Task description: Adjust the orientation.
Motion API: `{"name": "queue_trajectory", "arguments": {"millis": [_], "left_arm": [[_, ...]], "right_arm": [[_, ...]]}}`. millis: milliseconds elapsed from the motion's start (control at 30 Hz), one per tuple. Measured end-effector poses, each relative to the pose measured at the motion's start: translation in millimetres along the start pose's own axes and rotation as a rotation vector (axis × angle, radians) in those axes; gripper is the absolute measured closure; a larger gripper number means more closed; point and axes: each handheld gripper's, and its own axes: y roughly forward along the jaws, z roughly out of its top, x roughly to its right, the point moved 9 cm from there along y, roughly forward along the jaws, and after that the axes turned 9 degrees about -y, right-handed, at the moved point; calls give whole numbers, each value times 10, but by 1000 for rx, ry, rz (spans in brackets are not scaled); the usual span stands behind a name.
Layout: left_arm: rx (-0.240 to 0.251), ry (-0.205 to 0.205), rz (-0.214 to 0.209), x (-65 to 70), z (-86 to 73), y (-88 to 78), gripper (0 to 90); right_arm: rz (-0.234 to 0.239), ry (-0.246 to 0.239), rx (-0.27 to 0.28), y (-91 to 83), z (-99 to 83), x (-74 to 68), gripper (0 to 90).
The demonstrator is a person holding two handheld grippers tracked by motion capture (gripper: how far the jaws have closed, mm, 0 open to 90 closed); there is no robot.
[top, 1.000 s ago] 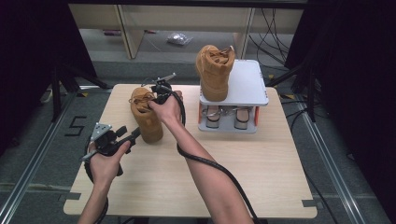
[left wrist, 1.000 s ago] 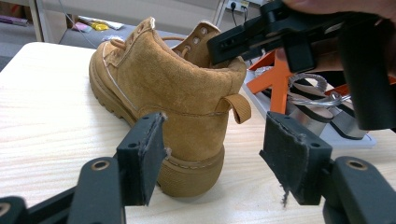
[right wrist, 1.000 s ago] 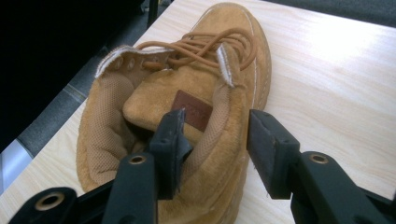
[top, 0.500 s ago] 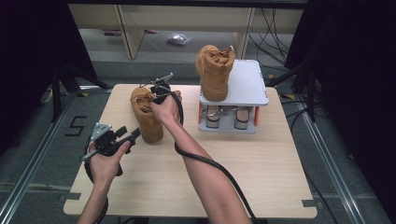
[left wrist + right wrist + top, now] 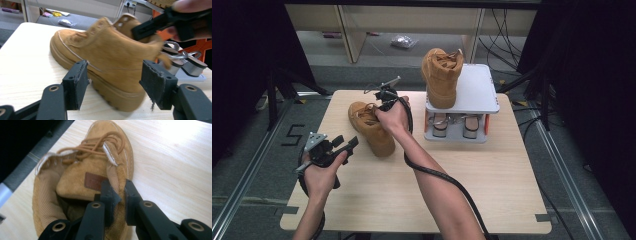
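A tan suede boot sits on the wooden table, toe toward the far left. My right gripper reaches down onto its top. In the right gripper view, this gripper is shut on the boot's collar beside the tongue with its brown label. My left gripper is open just left of the boot's heel. In the left gripper view its pads stand wide apart, a short way in front of the boot's side. The right gripper shows at the upper right there.
A second tan boot stands upright on a white two-level stand at the back right. A pair of heeled sandals sits under its top. A cable trails along the right forearm. Floor and shelving lie beyond the far edge.
Almost nothing. The right hand and the boot have shifted only slightly, and the left gripper holds its place, still open.
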Motion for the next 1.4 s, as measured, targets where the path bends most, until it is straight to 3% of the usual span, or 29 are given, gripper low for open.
{"name": "queue_trajectory", "arguments": {"millis": [33, 67, 133, 200, 267, 367, 433, 467, 500, 667, 767, 1167, 1400], "left_arm": [[0, 0, 0, 0, 0, 0, 376], [10, 4, 2, -15, 22, -15, 376], [11, -2, 4, -20, 30, -27, 376], [17, -6, 12, -44, 51, -46, 375], [23, -5, 14, -54, 59, -51, 375], [22, -8, 21, -67, 67, -68, 375], [24, -12, 20, -73, 70, -70, 375], [26, -11, 19, -78, 72, -77, 375], [27, -12, 21, -83, 74, -82, 375], [35, -16, 28, -104, 90, -90, 374], [36, -16, 31, -109, 97, -99, 374], [29, -15, 34, -104, 71, -75, 374], [28, -15, 34, -109, 73, -70, 374]], "right_arm": [[1, -30, 9, -35, -11, 23, 816], [16, -2, 10, -84, -14, 0, 817], [24, -24, 20, -125, -27, 12, 818], [40, -36, 31, -276, -74, 25, 819], [46, -29, 29, -312, -92, 20, 820], [54, -74, 42, -508, -192, 14, 822], [53, -60, 34, -564, -224, 5, 822], [66, -83, 44, -664, -266, 1, 823], [71, -67, 39, -715, -297, -1, 823], [95, -82, 61, -911, -387, 20, 824], [95, -109, 80, -1011, -425, 45, 824], [102, -120, 84, -1272, -662, 171, 828], [140, -136, 100, -1510, -762, 196, 829]]}}
